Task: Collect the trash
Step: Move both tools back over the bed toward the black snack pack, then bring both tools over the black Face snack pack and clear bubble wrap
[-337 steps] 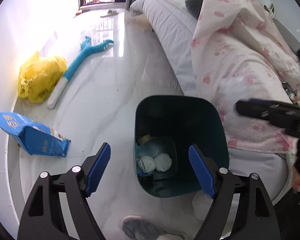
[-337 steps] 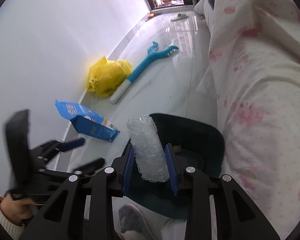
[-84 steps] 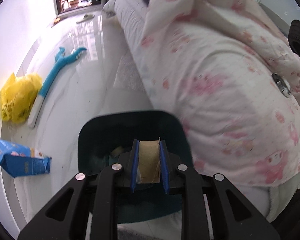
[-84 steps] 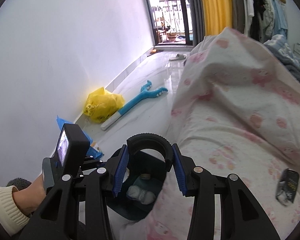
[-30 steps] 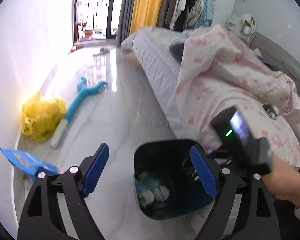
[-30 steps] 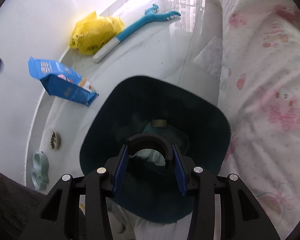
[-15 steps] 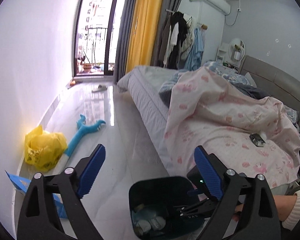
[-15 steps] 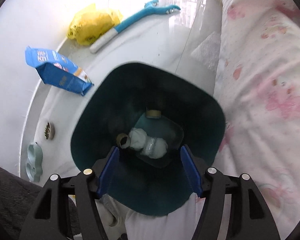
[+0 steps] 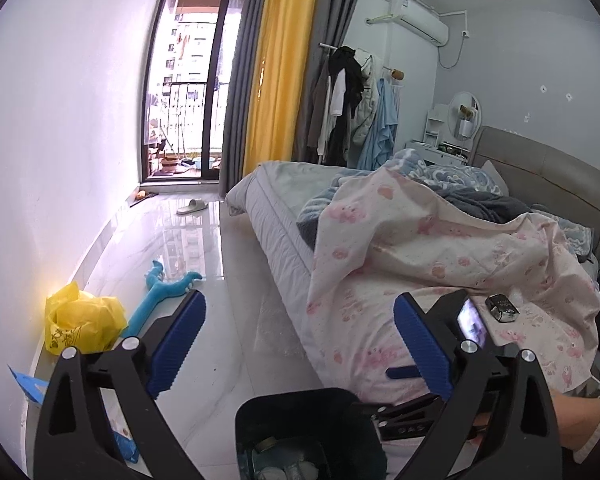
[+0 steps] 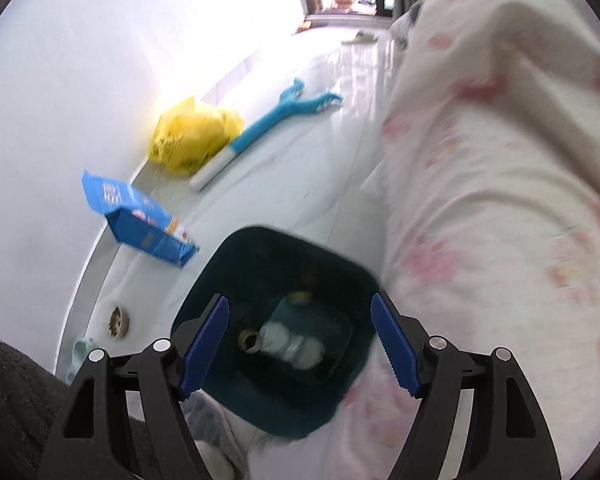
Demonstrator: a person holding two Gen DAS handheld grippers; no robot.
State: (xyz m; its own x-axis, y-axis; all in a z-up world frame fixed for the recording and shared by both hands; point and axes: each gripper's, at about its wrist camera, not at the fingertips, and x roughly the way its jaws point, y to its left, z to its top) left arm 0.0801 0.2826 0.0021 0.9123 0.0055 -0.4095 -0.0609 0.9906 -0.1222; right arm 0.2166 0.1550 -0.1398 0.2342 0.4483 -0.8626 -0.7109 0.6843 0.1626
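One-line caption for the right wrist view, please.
Open right gripper, nothing between its blue pads, above a dark teal plastic bin holding crumpled white trash.

— What lies ahead of the claw?
— Glossy white floor (image 9: 204, 264), a bed (image 9: 440, 256) on the right, yellow curtain (image 9: 276, 68), and a bright balcony door (image 9: 188, 80) beyond.

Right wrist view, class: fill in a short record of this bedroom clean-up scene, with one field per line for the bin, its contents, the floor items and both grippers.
bin: dark teal bin on the floor beside the bed
contents: white wads, small roll
floor items: blue packet, yellow bag, blue brush
right gripper: empty above the bin, jaws just opened
left gripper: open, empty
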